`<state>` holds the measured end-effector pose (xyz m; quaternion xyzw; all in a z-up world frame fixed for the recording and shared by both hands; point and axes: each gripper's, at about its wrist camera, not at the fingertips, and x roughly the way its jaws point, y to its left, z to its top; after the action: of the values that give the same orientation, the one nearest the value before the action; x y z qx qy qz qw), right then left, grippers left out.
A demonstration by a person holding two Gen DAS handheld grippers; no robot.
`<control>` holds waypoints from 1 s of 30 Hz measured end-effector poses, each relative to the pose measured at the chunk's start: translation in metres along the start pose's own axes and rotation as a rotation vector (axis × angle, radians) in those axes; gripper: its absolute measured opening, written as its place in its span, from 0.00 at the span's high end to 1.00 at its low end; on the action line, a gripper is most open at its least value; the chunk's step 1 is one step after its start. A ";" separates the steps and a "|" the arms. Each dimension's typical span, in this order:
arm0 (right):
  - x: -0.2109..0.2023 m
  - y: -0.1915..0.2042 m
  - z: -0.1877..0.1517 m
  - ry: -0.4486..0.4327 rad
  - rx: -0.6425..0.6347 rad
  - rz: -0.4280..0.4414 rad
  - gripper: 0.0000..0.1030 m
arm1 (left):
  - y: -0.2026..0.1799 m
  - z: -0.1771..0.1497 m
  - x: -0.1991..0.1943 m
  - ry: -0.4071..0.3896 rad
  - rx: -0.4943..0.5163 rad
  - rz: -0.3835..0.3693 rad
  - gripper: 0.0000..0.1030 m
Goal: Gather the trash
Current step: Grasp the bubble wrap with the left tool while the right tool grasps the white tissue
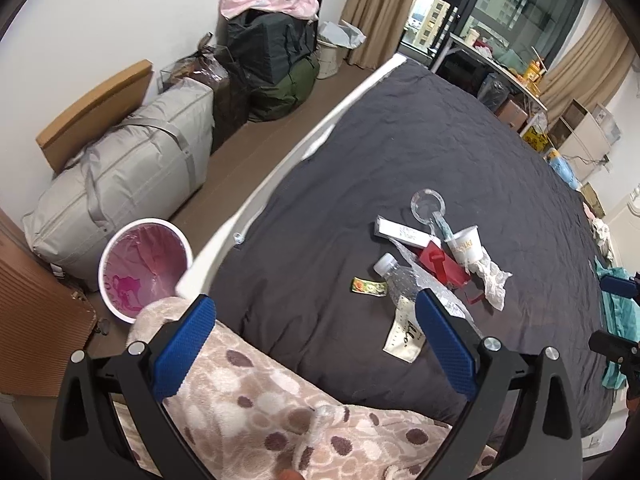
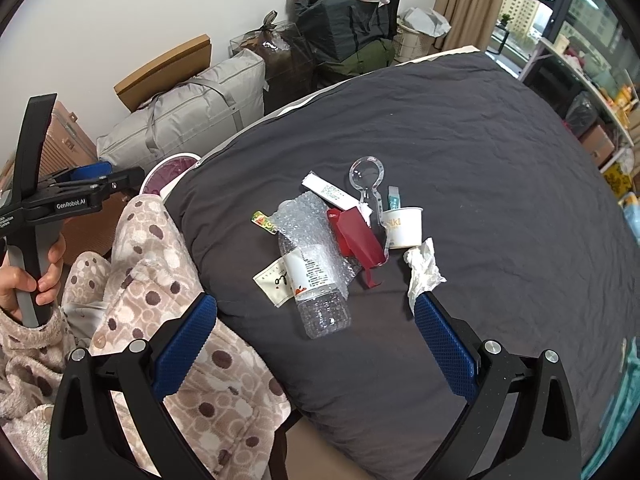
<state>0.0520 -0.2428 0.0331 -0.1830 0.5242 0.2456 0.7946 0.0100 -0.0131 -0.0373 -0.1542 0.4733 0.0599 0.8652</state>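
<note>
A pile of trash lies on the dark grey bed: a clear plastic bottle, bubble wrap, a red carton, a paper cup, a crumpled tissue, a white box, a clear blister pack, a cream tag and a small colourful wrapper. The pile also shows in the left wrist view, with the bottle and cup. A white bin with a pink liner stands on the floor left of the bed. My left gripper is open and empty, hovering between bin and pile. My right gripper is open and empty just above the bottle.
Grey and dark storage bags line the wall left of the bed. The person's spotted fleece clothing is at the bed's near corner. A cluttered shelf stands by the window at the far right.
</note>
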 end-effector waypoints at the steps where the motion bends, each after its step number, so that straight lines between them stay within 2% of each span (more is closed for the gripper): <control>1: 0.001 -0.002 -0.001 0.001 0.005 -0.006 0.07 | -0.003 0.000 0.004 0.008 0.008 0.002 0.05; 5: 0.007 -0.013 -0.001 0.004 0.021 -0.033 0.07 | -0.016 -0.002 0.022 0.047 0.038 -0.016 0.05; 8: 0.014 -0.012 -0.006 0.010 -0.020 -0.082 0.07 | -0.025 0.000 0.036 0.082 0.061 -0.033 0.05; 12: 0.029 -0.015 -0.014 0.045 -0.053 -0.091 0.07 | -0.040 -0.001 0.055 0.121 0.096 -0.060 0.05; 16: 0.042 -0.027 -0.017 0.058 -0.042 -0.070 0.07 | -0.050 0.002 0.072 0.160 0.089 -0.143 0.05; 20: 0.062 -0.051 -0.013 0.056 -0.012 -0.023 0.07 | -0.056 0.007 0.087 0.180 0.078 -0.181 0.05; 26: 0.106 -0.086 -0.013 0.040 -0.071 -0.016 0.07 | -0.068 0.015 0.113 0.214 0.014 -0.298 0.05; 30: 0.130 -0.112 -0.017 0.040 -0.043 0.021 0.12 | -0.083 0.017 0.131 0.249 0.032 -0.323 0.05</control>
<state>0.1470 -0.3175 -0.0897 -0.1995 0.5365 0.2615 0.7772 0.1159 -0.0911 -0.1210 -0.2204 0.5468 -0.1069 0.8006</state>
